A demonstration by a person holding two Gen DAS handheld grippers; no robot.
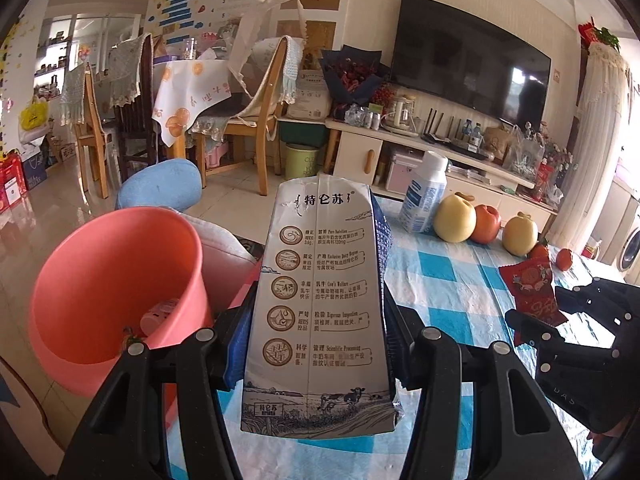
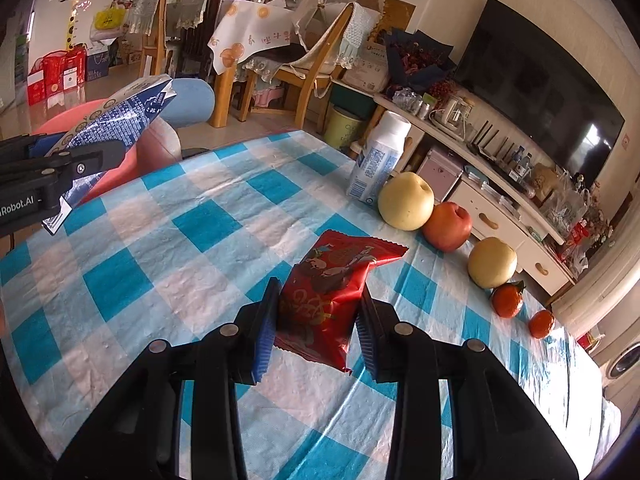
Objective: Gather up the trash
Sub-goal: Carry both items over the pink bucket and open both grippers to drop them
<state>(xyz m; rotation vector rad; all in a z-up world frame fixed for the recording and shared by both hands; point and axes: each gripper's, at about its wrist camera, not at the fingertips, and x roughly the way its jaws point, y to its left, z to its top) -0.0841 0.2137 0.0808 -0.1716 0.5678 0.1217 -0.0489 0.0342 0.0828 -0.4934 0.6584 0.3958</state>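
Trash is in hand on both sides: the left gripper (image 1: 320,344) clamps a flattened milk carton (image 1: 320,304) above the table's left edge, beside the pink bin (image 1: 100,280). The right gripper (image 2: 316,332), tilted downward, pinches a red snack wrapper (image 2: 332,292) over the checked tablecloth (image 2: 180,248). Next, each likely carries across to the bin and releases.

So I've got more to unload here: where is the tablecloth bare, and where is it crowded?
Bare: the checked tablecloth between the red wrapper and the pink bin side, up to the far edge by the milk bottle. Crowded: the right edge, where pears, apple and tangerines line up.
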